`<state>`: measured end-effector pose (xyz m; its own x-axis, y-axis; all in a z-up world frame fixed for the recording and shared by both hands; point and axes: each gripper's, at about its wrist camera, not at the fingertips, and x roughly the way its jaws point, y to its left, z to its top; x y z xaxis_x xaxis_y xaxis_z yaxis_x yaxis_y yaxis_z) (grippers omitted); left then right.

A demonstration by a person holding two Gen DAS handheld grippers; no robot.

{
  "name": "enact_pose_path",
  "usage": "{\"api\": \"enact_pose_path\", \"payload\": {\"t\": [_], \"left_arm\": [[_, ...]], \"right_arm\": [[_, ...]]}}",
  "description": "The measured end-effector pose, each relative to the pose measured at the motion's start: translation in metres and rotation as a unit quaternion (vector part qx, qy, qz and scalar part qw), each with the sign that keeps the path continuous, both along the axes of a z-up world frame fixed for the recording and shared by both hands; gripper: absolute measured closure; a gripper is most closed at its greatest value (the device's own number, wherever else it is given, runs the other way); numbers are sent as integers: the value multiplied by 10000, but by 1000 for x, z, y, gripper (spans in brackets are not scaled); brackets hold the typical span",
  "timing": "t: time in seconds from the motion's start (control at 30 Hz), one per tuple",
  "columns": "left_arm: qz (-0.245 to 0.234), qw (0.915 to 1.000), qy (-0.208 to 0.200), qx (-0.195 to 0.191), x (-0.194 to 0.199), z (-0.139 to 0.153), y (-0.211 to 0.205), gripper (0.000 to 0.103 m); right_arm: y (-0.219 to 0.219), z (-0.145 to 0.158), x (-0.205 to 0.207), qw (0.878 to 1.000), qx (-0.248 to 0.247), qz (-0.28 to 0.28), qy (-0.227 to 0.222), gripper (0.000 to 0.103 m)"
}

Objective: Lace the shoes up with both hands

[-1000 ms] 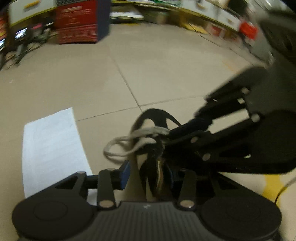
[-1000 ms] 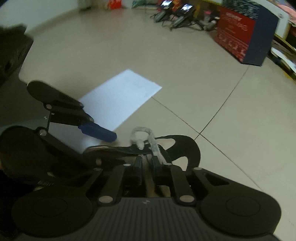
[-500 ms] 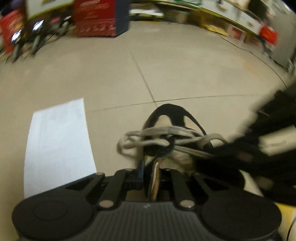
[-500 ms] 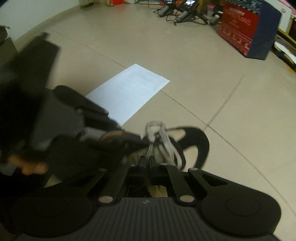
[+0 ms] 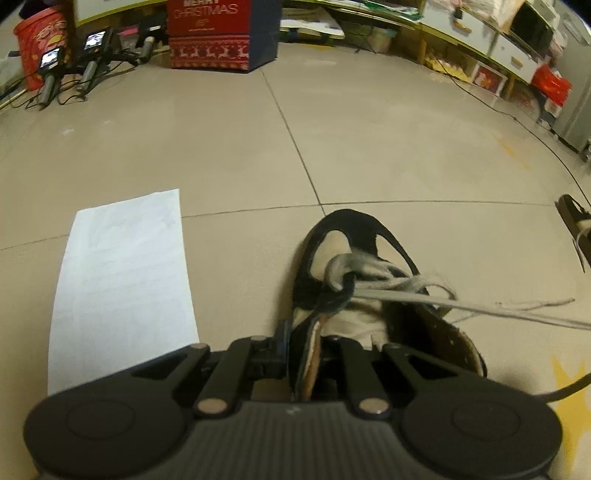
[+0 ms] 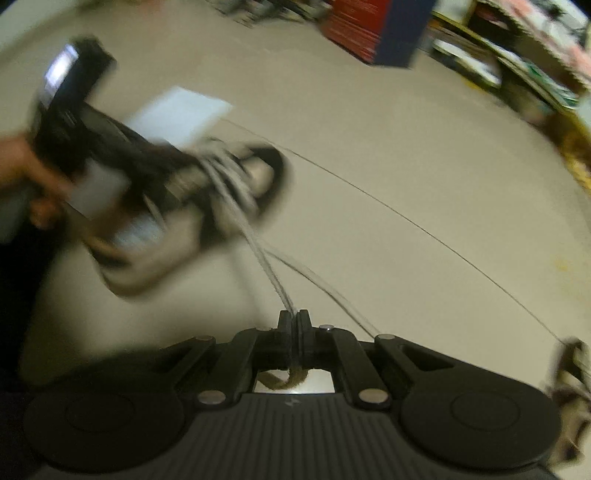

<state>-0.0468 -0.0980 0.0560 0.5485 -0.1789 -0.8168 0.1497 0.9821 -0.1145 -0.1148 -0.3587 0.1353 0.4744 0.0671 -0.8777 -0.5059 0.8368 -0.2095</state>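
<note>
A black and cream shoe (image 5: 354, 273) lies on the tiled floor, toe pointing away. My left gripper (image 5: 306, 334) is shut on the shoe's upright tongue edge at its near end. A grey lace (image 5: 461, 304) runs from a small loop (image 5: 341, 267) over the eyelets out to the right, pulled straight. In the blurred right wrist view, my right gripper (image 6: 294, 322) is shut on that lace (image 6: 266, 258), well back from the shoe (image 6: 236, 181). A frayed lace end trails beside it. A person's hand (image 6: 26, 173) holds the left gripper (image 6: 70, 110).
A white sheet of paper (image 5: 122, 273) lies on the floor left of the shoe. A second shoe (image 5: 576, 225) sits at the right edge. A red and blue Christmas box (image 5: 221, 33), cabled devices (image 5: 74, 55) and low shelves (image 5: 480, 44) line the far side.
My right gripper has pulled back and to the right, away from the shoe, with the lace in it. The lace has gone straight and its loop has shrunk. The left gripper keeps its hold.
</note>
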Motion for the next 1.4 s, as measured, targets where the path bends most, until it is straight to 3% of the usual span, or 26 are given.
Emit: {"api": "enact_pose_path", "payload": {"t": [0.17,0.4,0.47,0.63,0.7,0.73,0.77,0.87,0.93,1.07,1.2,1.37,1.4], "left_arm": [[43,10000,3,-67,-5,1,-4,93],[65,9991,207,-358,-4,-1,8,91],[-19,9996,161,-239,-6,1,6,89],[-206,9997,116,-115,-8,3,6,82],[-294,9995,77,-81,-9,3,6,86],[-311,9994,84,-121,-9,3,6,94],[-327,9993,92,-161,-9,3,5,95],[-132,9989,202,-400,-8,3,9,96],[131,9965,379,-739,-5,1,17,95],[428,9917,574,-1069,-5,0,22,94],[623,9861,743,-1352,-6,-2,28,92],[579,9849,802,-1424,-12,0,27,92],[620,9825,867,-1526,-14,-1,29,92]], "right_arm": [[-18,-12,-8,9981,-468,-382,-93,101],[-30,3,1,9956,516,-697,-351,101],[-31,7,1,9945,657,-700,-406,100],[-20,1,-2,9947,965,-356,-58,97],[-15,3,-7,9934,1126,-187,91,95],[-13,4,-9,9924,1211,-182,123,86],[-12,5,-9,9911,1308,-195,145,83],[-14,8,0,9838,1743,-357,216,79],[-15,8,9,9764,2082,-516,244,70],[-6,-17,33,9625,2557,-773,469,67],[29,-49,43,9715,2259,-380,612,68],[80,-81,31,9960,792,418,11,70],[88,-86,27,9966,562,588,-123,86]]}}
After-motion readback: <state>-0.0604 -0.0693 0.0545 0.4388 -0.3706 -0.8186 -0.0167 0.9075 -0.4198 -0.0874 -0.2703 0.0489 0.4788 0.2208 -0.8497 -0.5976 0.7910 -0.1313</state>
